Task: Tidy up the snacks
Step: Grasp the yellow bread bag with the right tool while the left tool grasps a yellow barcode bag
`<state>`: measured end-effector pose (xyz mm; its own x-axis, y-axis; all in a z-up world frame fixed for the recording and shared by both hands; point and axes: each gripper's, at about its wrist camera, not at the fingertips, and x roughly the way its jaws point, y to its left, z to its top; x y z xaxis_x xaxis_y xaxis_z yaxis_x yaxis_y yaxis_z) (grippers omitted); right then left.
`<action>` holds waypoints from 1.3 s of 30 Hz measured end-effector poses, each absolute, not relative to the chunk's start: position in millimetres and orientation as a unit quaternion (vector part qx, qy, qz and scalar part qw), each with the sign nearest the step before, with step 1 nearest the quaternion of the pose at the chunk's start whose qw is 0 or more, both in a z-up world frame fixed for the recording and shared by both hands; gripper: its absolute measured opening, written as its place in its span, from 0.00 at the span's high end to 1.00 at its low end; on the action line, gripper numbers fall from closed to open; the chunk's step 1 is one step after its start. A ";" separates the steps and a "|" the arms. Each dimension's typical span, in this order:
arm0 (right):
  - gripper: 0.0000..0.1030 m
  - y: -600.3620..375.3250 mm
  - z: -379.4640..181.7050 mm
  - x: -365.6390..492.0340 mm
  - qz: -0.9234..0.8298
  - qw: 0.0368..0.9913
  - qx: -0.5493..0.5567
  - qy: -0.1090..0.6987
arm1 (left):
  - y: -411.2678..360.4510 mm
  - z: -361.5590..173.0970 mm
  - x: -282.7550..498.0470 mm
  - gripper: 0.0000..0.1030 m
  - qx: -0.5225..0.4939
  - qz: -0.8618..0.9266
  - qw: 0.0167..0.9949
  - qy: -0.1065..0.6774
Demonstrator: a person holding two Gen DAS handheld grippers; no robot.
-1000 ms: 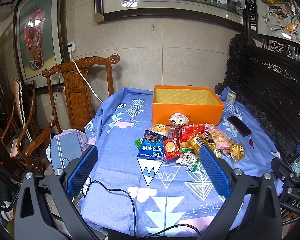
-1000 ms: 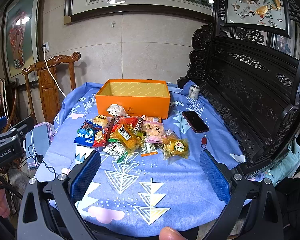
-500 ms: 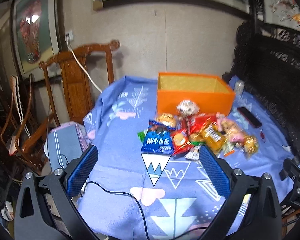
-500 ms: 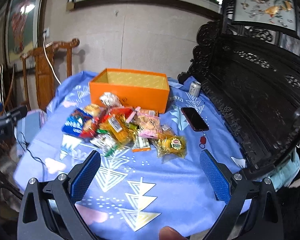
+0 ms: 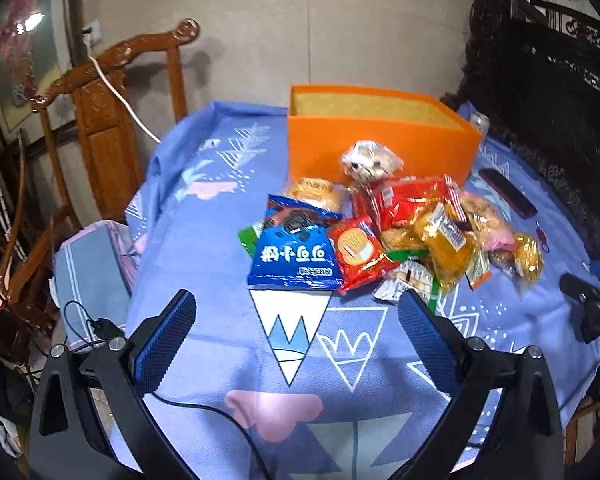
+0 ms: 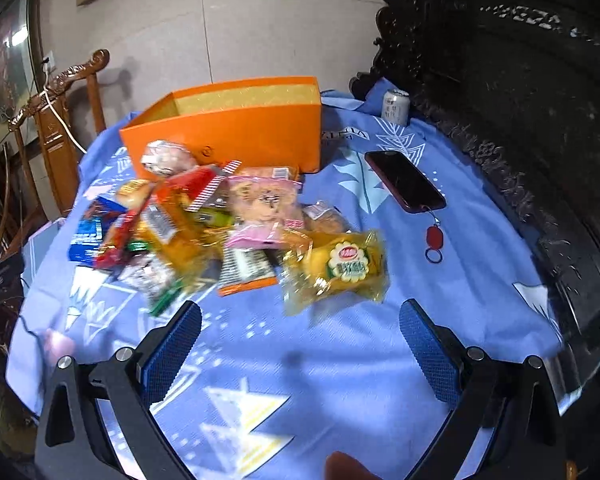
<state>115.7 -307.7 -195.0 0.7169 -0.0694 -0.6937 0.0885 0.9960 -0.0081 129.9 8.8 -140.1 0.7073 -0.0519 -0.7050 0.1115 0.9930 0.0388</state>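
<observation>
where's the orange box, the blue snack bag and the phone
orange box (image 5: pixel 380 146), left wrist view, on its front wall
blue snack bag (image 5: pixel 294 258), left wrist view, on the printed front of the pack
phone (image 6: pixel 404 180), right wrist view, on the middle of its dark screen

We identify a home living room: carved wooden chair (image 5: pixel 112 92), framed wall art (image 5: pixel 18 56), cloth-covered table (image 5: pixel 204 248).

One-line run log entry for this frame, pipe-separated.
phase: approach | left tool: open, near blue snack bag | right tool: open, near yellow snack pack | orange box: no snacks visible inside
</observation>
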 end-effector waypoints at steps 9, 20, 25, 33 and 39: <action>0.09 -311.8 -233.6 173.2 -0.064 0.908 -0.055 0.411 | -2.6 -146.7 146.8 0.04 0.058 -0.067 0.920 0.382; 0.48 -316.4 -256.7 186.0 -0.098 0.896 -0.095 0.423 | -66.3 -158.3 187.6 0.04 0.074 -0.149 0.896 0.412; 0.77 -318.8 -245.6 176.1 -0.105 0.899 -0.091 0.414 | -101.7 -165.7 201.9 0.04 0.082 -0.186 0.887 0.414; 0.80 -329.7 -226.0 154.9 -0.061 0.913 -0.025 0.402 | -143.7 -191.7 220.1 0.04 0.154 -0.221 0.884 0.382; 0.80 -331.9 -227.4 147.2 -0.046 0.910 -0.001 0.412 | -154.7 -208.2 228.2 0.04 0.184 -0.228 0.890 0.350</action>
